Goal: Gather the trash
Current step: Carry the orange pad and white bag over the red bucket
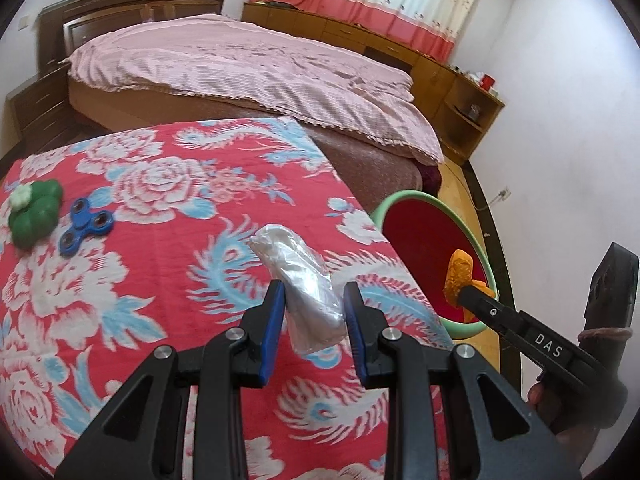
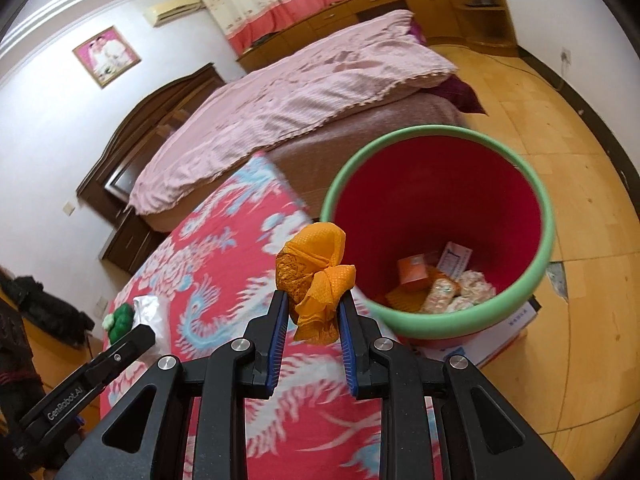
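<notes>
My left gripper (image 1: 314, 300) is shut on a crumpled clear plastic bag (image 1: 304, 280), held above the red floral cloth (image 1: 160, 240). My right gripper (image 2: 312, 308) is shut on a bunched orange mesh wrapper (image 2: 316, 276), just left of the bin's rim. In the left wrist view the right gripper (image 1: 466, 290) holds that orange wrapper (image 1: 458, 276) over the bin's mouth. The bin (image 2: 540, 216) is red inside with a green rim and has several wrappers and small cartons at its bottom. The same bin (image 1: 416, 232) stands beside the cloth's right edge.
A green toy (image 1: 34, 212) and a blue fidget spinner (image 1: 86, 226) lie on the cloth at the left. A bed with a pink cover (image 1: 240, 68) stands behind, with wooden cabinets (image 1: 460, 92) along the wall. A cardboard box (image 2: 508, 332) lies under the bin on the wooden floor.
</notes>
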